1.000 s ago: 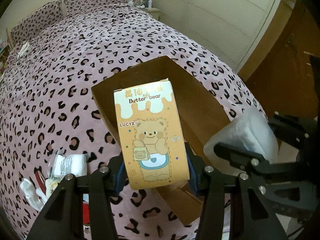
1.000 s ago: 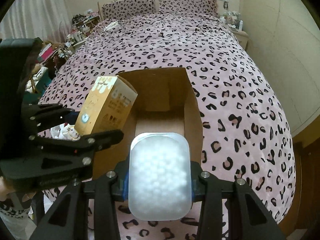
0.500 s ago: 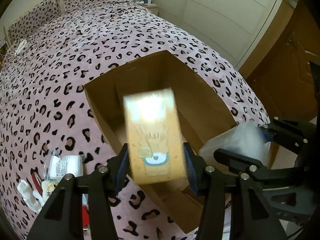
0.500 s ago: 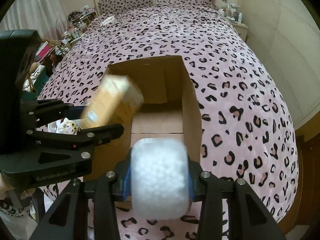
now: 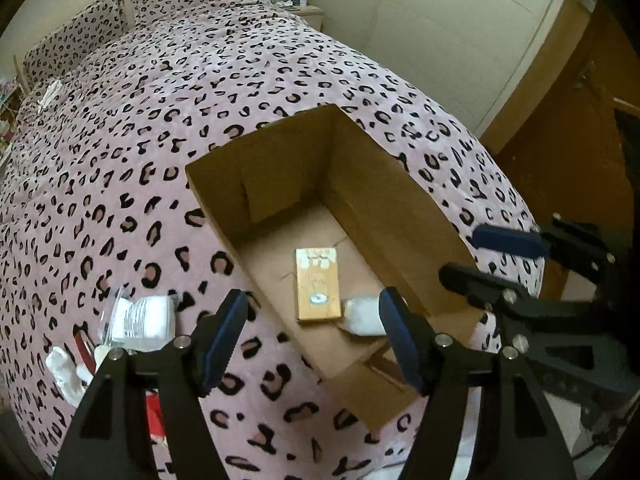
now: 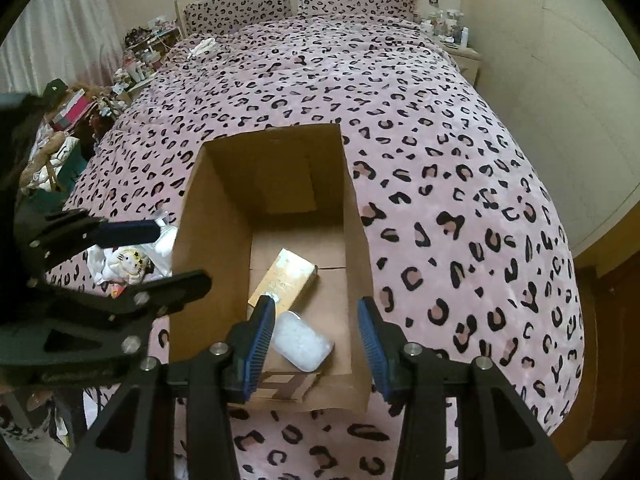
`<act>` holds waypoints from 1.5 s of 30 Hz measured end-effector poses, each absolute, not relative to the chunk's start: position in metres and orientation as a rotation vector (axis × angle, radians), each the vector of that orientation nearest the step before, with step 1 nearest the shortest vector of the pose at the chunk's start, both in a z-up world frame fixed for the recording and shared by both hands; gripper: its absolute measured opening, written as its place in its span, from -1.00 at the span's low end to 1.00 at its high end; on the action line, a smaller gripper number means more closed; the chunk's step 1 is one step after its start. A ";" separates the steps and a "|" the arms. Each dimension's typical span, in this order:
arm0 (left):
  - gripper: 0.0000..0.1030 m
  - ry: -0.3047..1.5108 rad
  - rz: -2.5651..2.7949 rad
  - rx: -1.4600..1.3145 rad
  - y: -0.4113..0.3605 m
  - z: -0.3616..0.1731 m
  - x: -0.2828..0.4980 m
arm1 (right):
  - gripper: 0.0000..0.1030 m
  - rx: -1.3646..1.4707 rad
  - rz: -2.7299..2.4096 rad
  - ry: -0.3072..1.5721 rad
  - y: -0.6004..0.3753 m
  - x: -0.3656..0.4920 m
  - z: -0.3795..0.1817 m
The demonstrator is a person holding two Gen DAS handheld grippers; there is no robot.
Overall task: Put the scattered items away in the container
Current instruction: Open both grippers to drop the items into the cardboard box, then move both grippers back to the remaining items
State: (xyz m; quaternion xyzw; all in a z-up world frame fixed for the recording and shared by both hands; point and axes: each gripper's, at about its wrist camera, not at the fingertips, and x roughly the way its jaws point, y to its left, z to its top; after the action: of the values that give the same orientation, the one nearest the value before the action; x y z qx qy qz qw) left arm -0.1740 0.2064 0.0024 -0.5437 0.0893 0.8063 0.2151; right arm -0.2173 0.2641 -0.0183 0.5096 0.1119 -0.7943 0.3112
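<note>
I am working over the leopard-print bed (image 6: 440, 128); the cardboard box (image 5: 400, 216) is sitting on it with the orange Butter-bear carton (image 5: 318, 286) and the white plastic tub (image 6: 302, 342) lying flat on its floor, touching. For the next pickup I judge I should be swinging left to the packets and cat figure (image 6: 126, 266) beside the box wall, approaching low. My left gripper (image 5: 314, 336) is gaping wide, holding nothing; my right gripper (image 6: 316, 344) is likewise spread and empty.

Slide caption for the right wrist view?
Open right gripper above cardboard box holding orange carton and white packet.
</note>
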 end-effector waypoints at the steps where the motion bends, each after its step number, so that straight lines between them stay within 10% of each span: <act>1: 0.35 0.259 2.236 -1.506 0.207 0.004 -0.168 | -0.15 1.346 -2.100 0.297 0.265 -0.217 -0.017; 25: 0.64 0.224 2.282 -1.605 0.149 0.019 -0.077 | -0.06 1.218 -1.998 0.543 0.249 -0.149 0.015; 45: 0.79 -0.335 2.455 -1.968 -0.092 -0.077 -0.039 | 0.10 1.138 -1.624 0.725 0.103 -0.055 -0.031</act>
State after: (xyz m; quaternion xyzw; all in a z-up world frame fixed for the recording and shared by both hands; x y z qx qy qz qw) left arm -0.0392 -0.0924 -0.0770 -0.6219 -0.1059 0.7758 -0.0113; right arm -0.0550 0.1026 -0.0309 0.4692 0.2990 -0.6693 0.4924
